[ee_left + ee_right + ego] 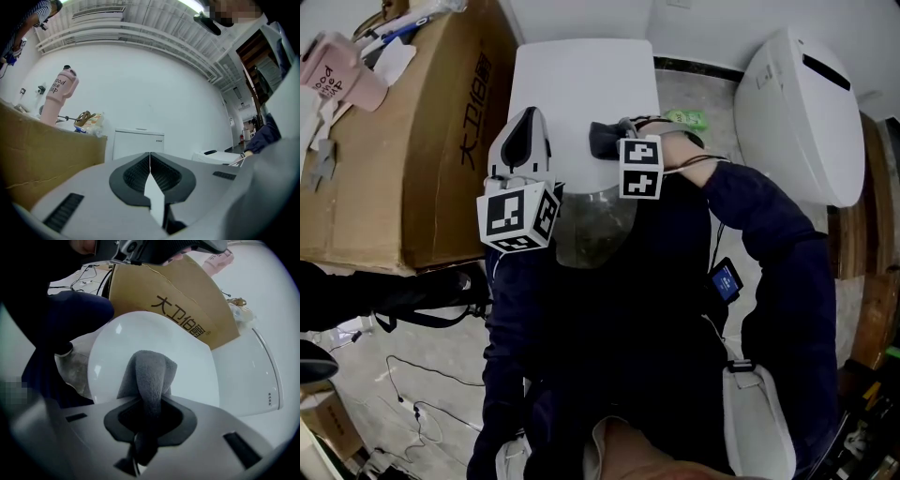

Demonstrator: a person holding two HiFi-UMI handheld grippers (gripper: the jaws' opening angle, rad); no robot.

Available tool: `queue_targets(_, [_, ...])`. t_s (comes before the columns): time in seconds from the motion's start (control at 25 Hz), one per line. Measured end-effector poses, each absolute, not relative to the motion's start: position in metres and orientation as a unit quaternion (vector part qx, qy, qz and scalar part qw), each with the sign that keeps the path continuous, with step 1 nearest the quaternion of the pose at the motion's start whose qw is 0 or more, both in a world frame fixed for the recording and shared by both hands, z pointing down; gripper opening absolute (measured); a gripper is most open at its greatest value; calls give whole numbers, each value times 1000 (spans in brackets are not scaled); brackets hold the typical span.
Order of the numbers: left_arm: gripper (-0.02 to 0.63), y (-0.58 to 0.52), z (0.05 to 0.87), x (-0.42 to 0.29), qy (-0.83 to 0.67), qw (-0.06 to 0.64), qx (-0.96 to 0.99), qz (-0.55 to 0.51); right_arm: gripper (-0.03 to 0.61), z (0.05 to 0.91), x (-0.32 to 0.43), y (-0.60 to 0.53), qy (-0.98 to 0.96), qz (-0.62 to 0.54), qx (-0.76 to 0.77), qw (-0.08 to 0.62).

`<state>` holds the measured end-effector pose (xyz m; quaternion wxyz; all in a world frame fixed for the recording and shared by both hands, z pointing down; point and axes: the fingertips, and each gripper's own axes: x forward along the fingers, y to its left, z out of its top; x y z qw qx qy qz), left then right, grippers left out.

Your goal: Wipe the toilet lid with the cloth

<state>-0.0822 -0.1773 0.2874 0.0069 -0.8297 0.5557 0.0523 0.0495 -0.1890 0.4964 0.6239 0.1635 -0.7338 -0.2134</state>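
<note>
Now R gripper (148,420) clamps grey cloth (149,373); toilet lid (110,355) just ahead, past cloth tip. L gripper (150,171) closed, empty, aimed elsewhere.

Cloth (149,373) end inside right hand-held gripper (148,416)

Bathroom-type room: white oval toilet lid (187,366), white rectangular cistern (581,84), second white toilet (797,122), grey stone-tiled floor (431,342).

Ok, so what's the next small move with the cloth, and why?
Probably ease the right gripper forward so the cloth presses flat on the toilet lid. The gripper is shut on the cloth, which faces the lid, but contact isn't clear.
</note>
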Motion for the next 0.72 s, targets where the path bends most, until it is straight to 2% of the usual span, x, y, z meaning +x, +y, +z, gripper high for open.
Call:
queue_targets(0.52, [17, -176, 295, -80, 557, 2, -829, 44, 67, 500, 41, -133, -733, -195, 125, 640])
queue_targets(0.72, [17, -173, 299, -82, 560, 1, -827, 37, 67, 489, 41, -153, -751, -180, 125, 623])
